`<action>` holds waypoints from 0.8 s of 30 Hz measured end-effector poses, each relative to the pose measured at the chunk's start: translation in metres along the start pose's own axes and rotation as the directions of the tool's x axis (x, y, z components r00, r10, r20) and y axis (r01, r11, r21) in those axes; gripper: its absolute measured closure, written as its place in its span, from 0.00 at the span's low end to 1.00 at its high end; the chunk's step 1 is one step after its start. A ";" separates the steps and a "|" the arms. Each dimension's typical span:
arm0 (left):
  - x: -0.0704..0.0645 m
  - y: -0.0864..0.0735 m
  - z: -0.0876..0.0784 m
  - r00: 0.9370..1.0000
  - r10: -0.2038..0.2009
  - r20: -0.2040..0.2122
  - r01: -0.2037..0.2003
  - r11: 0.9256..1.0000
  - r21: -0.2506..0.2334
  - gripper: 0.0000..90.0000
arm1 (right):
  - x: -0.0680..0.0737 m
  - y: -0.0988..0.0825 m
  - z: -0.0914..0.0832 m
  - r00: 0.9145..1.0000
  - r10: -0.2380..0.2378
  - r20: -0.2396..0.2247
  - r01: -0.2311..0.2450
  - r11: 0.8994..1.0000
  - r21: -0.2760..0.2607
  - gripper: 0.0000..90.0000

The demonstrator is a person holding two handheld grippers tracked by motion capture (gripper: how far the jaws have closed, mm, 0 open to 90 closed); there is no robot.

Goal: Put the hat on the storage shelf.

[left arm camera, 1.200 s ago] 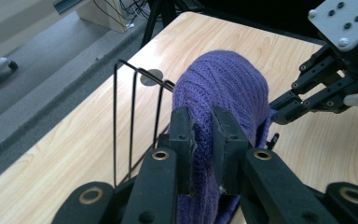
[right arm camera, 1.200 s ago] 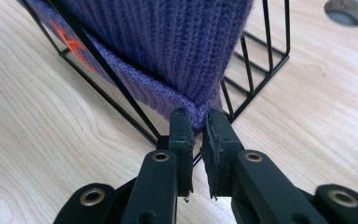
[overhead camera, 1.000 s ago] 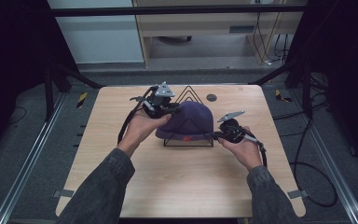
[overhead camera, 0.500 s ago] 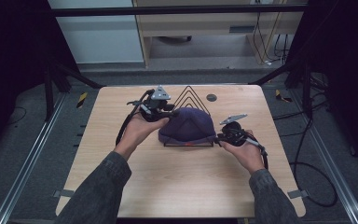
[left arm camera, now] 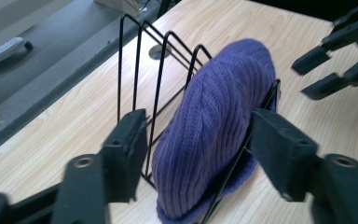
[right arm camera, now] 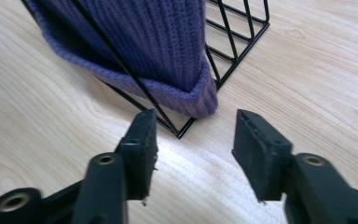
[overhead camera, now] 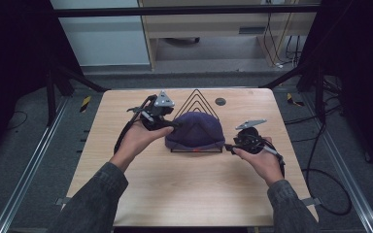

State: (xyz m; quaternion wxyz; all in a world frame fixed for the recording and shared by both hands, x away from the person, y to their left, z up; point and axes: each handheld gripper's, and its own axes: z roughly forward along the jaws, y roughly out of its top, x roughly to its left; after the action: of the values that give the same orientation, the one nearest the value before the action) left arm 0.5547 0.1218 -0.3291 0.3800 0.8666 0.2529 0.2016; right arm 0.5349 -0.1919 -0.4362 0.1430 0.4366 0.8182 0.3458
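A purple knitted beanie (overhead camera: 194, 130) hangs over the front wires of a black triangular wire rack (overhead camera: 196, 97) in the middle of the wooden table (overhead camera: 184, 189). My left gripper (overhead camera: 172, 125) is at the beanie's left end. Its jaws have just been opening, and in the left gripper view (left arm camera: 198, 121) they straddle the beanie (left arm camera: 214, 116) with gaps on both sides. My right gripper (overhead camera: 227, 145) sits at the beanie's right end. Its jaws have also just been opening, and they stand apart (right arm camera: 196, 116) with the beanie's rim corner (right arm camera: 200, 100) just ahead of them and nothing between them.
A small round grommet (overhead camera: 220, 101) lies behind the rack at the table's back edge. Bare wood stretches in front of the rack toward the person's forearms. Dark frame posts and cables flank the table on the floor.
The beanie has come down onto the rack's wires. Both grippers, which were shut on its ends, have opened and let go. Neither hand has shifted much.
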 end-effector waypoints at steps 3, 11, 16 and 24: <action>-0.005 -0.001 -0.005 1.000 -0.014 0.005 0.014 1.000 -0.011 0.29 | 0.003 0.000 -0.006 1.000 -0.006 0.007 0.006 1.000 -0.011 0.47; -0.022 -0.022 -0.022 0.999 -0.033 -0.005 0.033 0.999 -0.012 0.15 | 0.013 -0.002 -0.030 0.999 -0.014 0.035 0.016 0.998 -0.053 0.29; -0.030 -0.041 -0.032 0.999 -0.048 -0.012 0.048 0.999 0.009 0.11 | 0.027 0.000 -0.051 0.998 -0.050 0.036 0.054 0.994 -0.099 0.19; -0.038 -0.058 -0.050 0.998 -0.067 -0.020 0.067 0.998 0.012 0.08 | 0.042 0.001 -0.071 0.996 -0.085 0.034 0.088 0.990 -0.106 0.12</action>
State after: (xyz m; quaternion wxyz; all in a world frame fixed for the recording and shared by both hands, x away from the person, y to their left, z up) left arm 0.4813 0.1611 -0.3473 0.3785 0.8580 0.2868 0.1957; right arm 0.4728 -0.1885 -0.3814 0.1934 0.3973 0.8143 0.3763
